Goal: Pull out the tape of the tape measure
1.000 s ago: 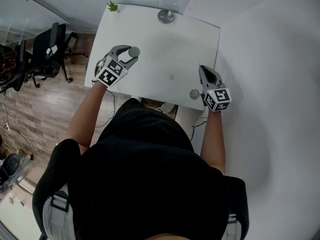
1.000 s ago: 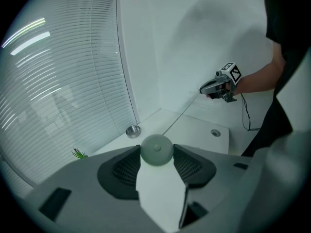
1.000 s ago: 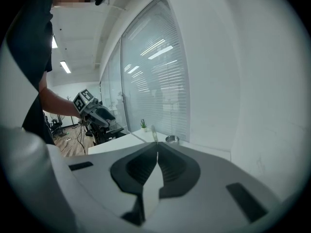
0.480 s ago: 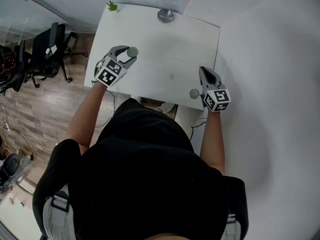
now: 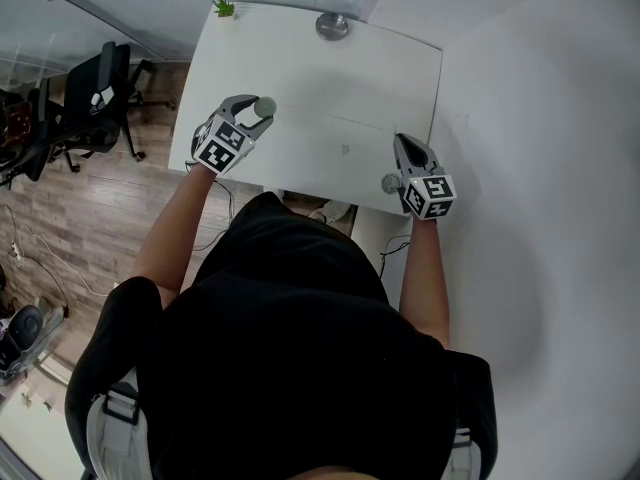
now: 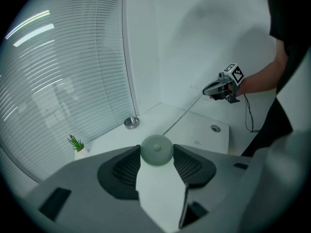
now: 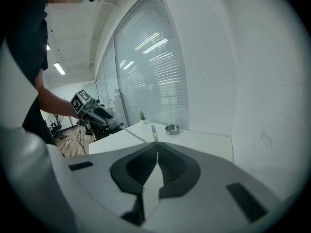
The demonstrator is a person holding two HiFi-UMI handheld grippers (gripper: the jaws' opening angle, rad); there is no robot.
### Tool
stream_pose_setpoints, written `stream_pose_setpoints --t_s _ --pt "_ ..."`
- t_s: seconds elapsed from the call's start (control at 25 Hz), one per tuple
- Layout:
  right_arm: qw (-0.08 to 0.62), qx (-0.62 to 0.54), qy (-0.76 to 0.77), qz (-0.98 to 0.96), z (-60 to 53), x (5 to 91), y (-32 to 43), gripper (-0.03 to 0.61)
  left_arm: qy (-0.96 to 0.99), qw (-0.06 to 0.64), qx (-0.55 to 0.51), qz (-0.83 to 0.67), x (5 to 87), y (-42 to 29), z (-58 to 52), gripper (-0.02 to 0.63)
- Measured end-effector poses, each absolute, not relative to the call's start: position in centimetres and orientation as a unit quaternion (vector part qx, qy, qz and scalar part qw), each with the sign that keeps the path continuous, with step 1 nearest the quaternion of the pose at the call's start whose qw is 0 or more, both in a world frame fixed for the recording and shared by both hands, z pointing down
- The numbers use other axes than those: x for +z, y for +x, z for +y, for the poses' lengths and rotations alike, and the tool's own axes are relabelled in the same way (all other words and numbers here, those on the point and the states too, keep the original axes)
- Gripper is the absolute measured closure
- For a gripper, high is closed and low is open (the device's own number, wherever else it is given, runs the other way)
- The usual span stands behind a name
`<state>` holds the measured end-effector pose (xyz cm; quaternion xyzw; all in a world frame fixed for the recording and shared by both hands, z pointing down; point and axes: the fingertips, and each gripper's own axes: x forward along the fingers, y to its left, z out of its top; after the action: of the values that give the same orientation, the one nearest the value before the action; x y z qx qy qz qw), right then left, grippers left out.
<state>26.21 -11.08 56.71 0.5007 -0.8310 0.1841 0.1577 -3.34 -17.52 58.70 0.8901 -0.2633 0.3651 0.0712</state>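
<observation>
The tape measure is a round grey-green case, and my left gripper is shut on it over the table's left side. In the left gripper view the case sits between the two pads. A thin tape runs from it across the white table to my right gripper. That gripper is shut on the tape's end, which sticks out just past its closed jaws. The left gripper shows far off in the right gripper view.
A metal bowl and a small green plant stand at the table's far edge. A round grommet sits by the near right corner. A white wall is to the right, office chairs to the left.
Both grippers keep their holds and stay nearly still. The right gripper has edged slightly to the left in the head view.
</observation>
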Motion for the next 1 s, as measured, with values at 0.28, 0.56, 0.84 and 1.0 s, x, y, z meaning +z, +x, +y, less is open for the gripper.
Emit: stream_pose_setpoints --t_s 0.28,0.56,0.84,1.0 --pt "0.171 0.204 0.495 -0.827 -10.8 59.1 25.8 0.569 0.885 0.082 0.378 -0.259 60.6 -3.7 -17.3 0.390" --pt "0.184 0.221 0.488 -0.824 -10.9 61.0 25.6 0.569 0.883 0.093 0.384 -0.255 62.8 -3.5 -16.9 0.390" --pt "0.192 0.233 0.487 -0.819 -11.3 62.5 25.6 0.569 0.880 0.100 0.389 -0.254 65.0 -2.9 -17.2 0.390" --pt "0.197 0.241 0.487 -0.816 -11.7 63.7 25.7 0.569 0.878 0.113 0.389 -0.255 66.3 -2.9 -17.5 0.390"
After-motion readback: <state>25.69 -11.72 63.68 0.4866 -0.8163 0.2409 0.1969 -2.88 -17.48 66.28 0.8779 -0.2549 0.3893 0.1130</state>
